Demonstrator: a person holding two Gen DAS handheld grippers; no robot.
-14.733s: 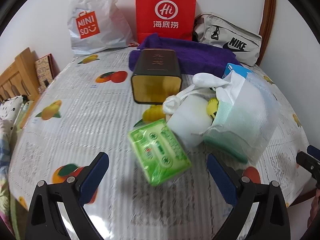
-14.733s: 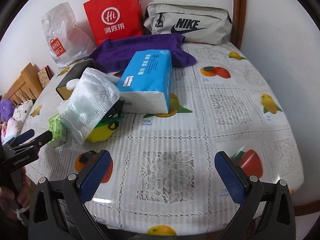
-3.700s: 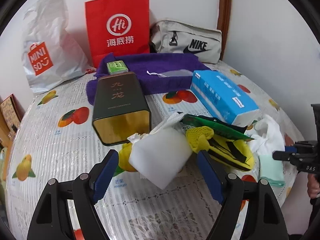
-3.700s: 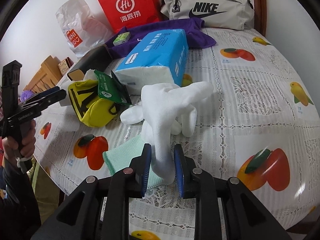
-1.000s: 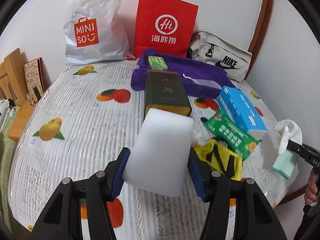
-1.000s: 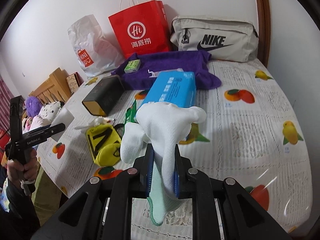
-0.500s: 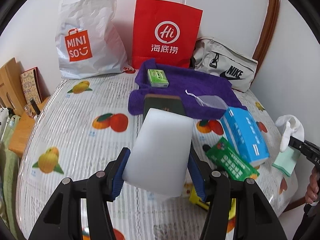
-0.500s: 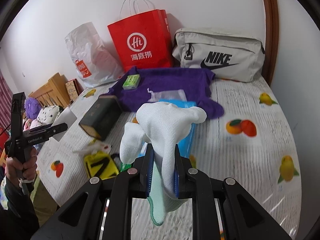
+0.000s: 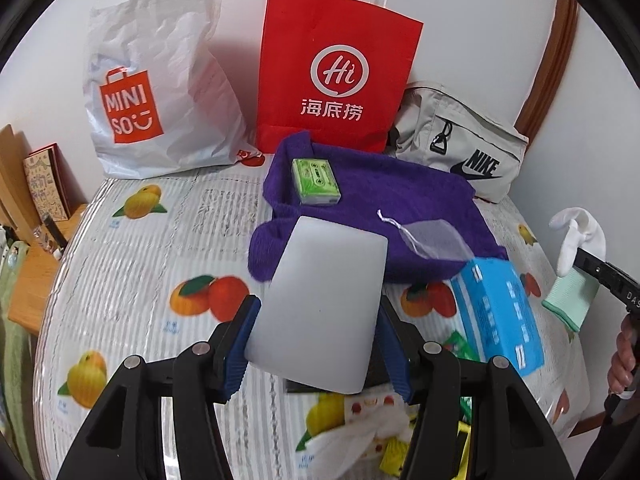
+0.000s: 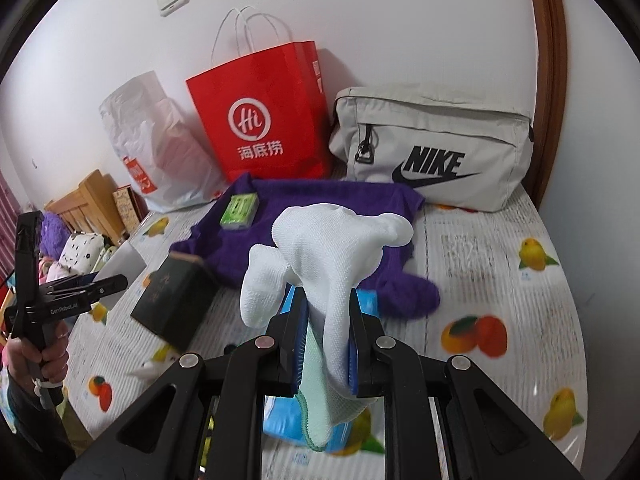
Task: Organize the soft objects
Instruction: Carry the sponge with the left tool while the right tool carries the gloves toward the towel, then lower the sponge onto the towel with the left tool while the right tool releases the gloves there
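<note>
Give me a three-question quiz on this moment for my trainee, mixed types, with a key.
1. True or false: the left gripper is shut on the white sponge.
2. What does the right gripper hold? A) tissue pack B) white glove C) black tin
3. Fill in: the green pack lies on the purple ____.

Key: 1 true. 2 B, the glove. 3 towel.
</note>
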